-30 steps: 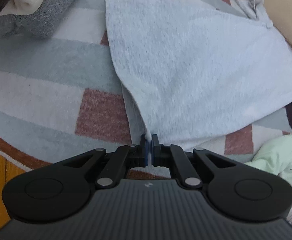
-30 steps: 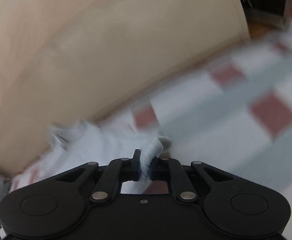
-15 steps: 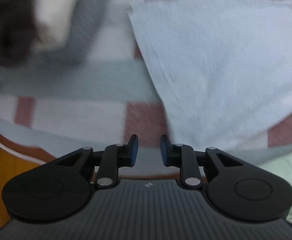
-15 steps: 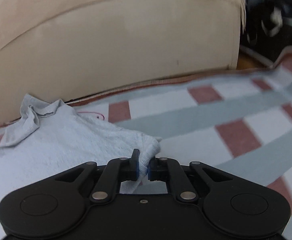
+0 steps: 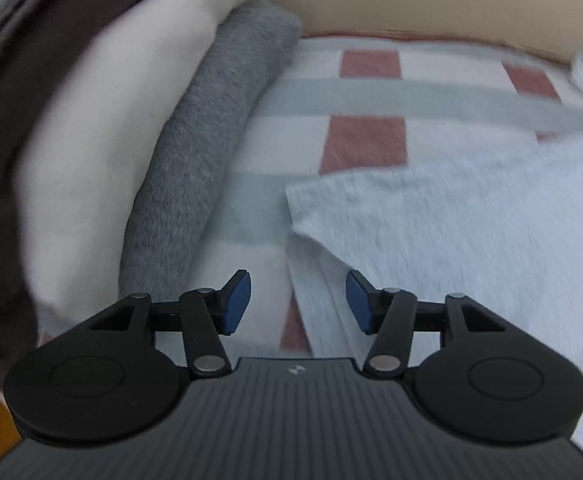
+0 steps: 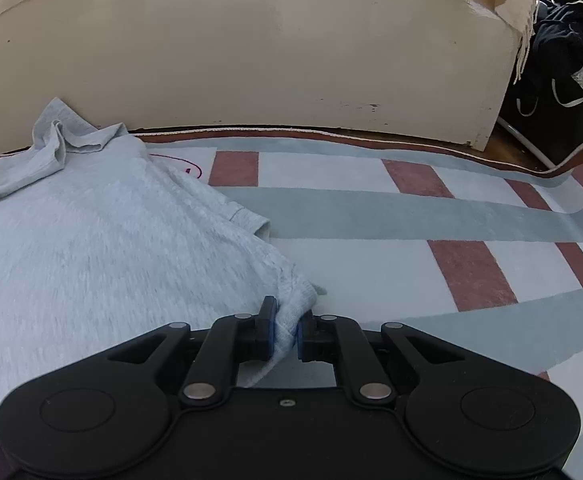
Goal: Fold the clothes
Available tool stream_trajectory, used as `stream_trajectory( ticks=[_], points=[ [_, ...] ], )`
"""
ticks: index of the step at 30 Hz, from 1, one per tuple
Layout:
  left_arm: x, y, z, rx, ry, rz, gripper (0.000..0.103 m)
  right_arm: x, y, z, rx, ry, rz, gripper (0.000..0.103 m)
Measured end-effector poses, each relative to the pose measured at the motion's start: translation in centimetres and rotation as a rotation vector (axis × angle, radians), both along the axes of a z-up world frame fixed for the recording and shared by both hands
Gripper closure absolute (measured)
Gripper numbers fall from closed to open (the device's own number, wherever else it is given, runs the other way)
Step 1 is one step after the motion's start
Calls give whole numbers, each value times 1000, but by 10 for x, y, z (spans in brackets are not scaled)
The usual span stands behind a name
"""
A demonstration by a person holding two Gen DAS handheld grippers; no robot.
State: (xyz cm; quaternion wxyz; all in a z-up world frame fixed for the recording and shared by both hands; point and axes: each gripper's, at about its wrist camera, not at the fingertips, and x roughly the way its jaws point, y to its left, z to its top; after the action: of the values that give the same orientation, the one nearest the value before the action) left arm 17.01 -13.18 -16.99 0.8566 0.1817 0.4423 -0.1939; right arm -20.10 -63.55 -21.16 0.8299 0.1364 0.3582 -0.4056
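Left wrist view: the left claw (image 5: pixel 298 300) hangs wide apart and empty over a checked rug (image 5: pixel 371 92) of pale grey, white and dusty red. Below and to its right lies a light grey T-shirt (image 5: pixel 471 232), spread flat, with one folded corner close in front of the claw and an edge running back under it. The cloth is blurred here. To the left is a stack of folded clothes (image 5: pixel 195 152): a darker grey knit at the bottom, white above it, dark brown on top. A beige wall of furniture closes off the far side.

Right wrist view: the right claw (image 6: pixel 284 334) is pinched narrow on a bunched corner of the same T-shirt (image 6: pixel 91 248), the fabric squeezed between its blue pads (image 6: pixel 270 336). From there the shirt stretches away to the left and towards a cream sofa base (image 6: pixel 251 60), its long axis running diagonally, with a crumpled sleeve or collar end lying farthest off, near the sofa. The shirt is plain heathered grey; no print shows. A red oval mark peeks from under its edge on the rug (image 6: pixel 371 276), too small to read. Dark clothing (image 6: pixel 571 40) is heaped at the far right.
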Motion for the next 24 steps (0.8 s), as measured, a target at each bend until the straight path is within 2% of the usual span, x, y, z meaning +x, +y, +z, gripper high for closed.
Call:
stream_trajectory(
  ticks=[2,6,9,13,15,17,19,21,24],
  points=[
    [12,9,-4,-104,58,45,40,0,-1,0,1,6,19,93],
    [17,24,-12,-262,180,79,43,-1,-5,1,17,10,41,93],
    [8,35,-9,-321,185,57,43,-2,-6,1,29,3,49,93],
    [21,22,-24,-247,103,19,40,-4,-8,0,44,-3,59,92],
    [24,12,-25,-220,51,-13,42,-4,-9,1,48,-1,64,92],
    [24,3,-24,-217,29,-49,76,-3,-10,1,51,1,69,92],
    [17,-7,-20,-148,-7,-64,91,-4,-10,1,51,-1,69,92],
    [5,-13,-9,-103,-47,-68,93,-6,-11,1,62,-19,52,92],
    [-12,-15,15,-86,-141,-80,94,-10,-12,1,88,-66,10,92]
  ],
)
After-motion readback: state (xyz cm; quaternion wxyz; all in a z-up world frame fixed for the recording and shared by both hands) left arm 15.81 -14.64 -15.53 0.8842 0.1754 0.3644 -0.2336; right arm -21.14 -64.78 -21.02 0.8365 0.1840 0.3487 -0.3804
